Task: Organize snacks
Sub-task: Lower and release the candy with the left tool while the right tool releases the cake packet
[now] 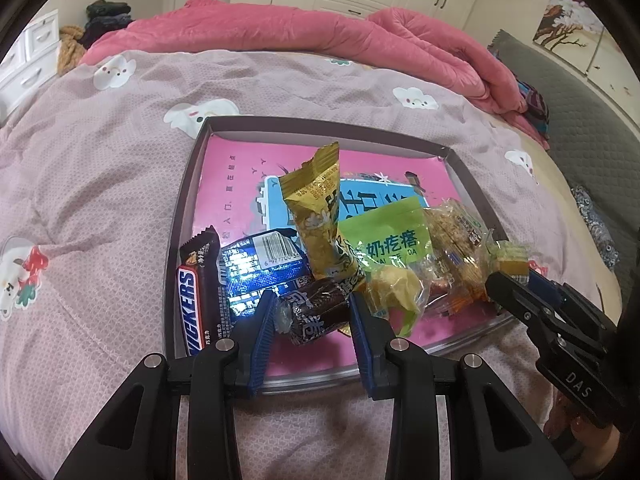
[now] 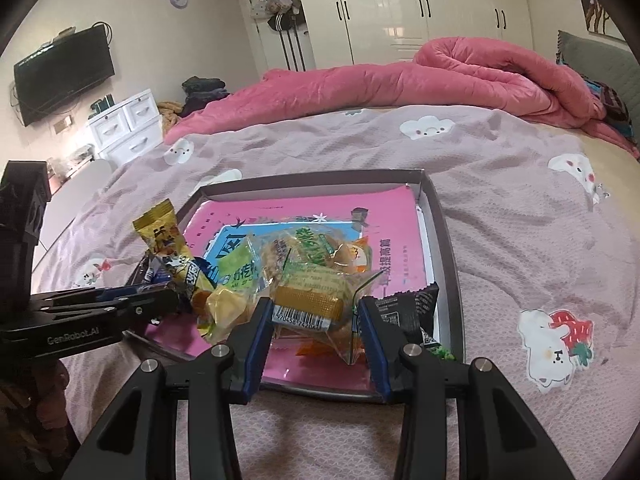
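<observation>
**Mia:** Pink blanket at the back, and a bed with cloud pictures. What sits on it?

**Ben:** A flat tray with a pink bottom. All the snacks are heaped at its 6 o'clock end. The 12 o'clock end is bare.

**Mia:** So is the tidying done?

**Ben:** I think not. The snacks lie in one messy pile, on top of each other. A Snickers bar lies at the pile's 9 o'clock side, next to a blue packet. A gold packet sticks up in the middle. A green packet leans beside it.

**Mia:** What are the hands doing?

**Ben:** The left gripper is low, reaching in over the near rim. Its jaws are open, with a dark brown candy between them. I cannot tell if they touch it.

**Mia:** And the other one?

**Ben:** The right gripper reaches in the same way, at the pile's 3 o'clock side. Its jaws are open too, around a clear bag with a gold snack. A black packet lies just beside it.
</observation>
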Tool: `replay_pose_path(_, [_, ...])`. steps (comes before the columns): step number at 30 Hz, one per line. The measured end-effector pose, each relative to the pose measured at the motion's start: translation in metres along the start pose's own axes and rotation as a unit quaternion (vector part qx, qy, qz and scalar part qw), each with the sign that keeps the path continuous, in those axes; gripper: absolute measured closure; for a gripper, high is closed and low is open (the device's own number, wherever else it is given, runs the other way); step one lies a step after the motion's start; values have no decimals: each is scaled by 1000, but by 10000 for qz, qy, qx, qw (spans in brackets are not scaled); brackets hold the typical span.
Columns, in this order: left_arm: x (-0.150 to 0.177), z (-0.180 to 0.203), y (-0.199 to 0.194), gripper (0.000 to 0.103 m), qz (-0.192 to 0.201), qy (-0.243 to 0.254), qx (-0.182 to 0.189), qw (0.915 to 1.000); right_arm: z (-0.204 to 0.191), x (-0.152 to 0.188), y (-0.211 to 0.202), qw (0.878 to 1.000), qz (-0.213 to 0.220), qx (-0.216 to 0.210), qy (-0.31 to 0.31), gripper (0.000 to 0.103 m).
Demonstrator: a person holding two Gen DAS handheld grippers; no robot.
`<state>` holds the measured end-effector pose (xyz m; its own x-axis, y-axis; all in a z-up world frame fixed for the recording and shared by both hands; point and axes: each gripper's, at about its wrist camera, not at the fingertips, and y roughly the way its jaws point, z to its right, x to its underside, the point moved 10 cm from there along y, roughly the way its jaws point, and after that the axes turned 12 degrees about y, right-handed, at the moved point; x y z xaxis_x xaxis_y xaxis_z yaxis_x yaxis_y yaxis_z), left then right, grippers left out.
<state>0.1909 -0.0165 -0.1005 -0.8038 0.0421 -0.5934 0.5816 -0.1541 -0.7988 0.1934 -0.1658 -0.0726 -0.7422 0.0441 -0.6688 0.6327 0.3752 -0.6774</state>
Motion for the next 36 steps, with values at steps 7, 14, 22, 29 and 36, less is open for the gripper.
replay_pose_path(7, [-1, 0, 1, 66, -3, -6, -17, 10000, -8, 7, -5, 9998, -18, -152, -160, 60])
replay_pose_path(14, [-1, 1, 2, 66, -5, 6, -39, 10000, -22, 13, -2, 9989, -98, -288, -347, 60])
replay_pose_path(22, [0, 2, 3, 66, -23, 43, -49, 10000, -32, 19, 7, 9981, -215, -418, -390, 60])
replay_pose_path(29, [1, 3, 2, 66, -24, 53, -50, 10000, -28, 20, 11, 9986, -218, -230, -424, 60])
replay_pose_path(36, [2, 5, 3, 66, -38, 80, -52, 9999, -16, 20, 14, 9992, -251, -93, -291, 60])
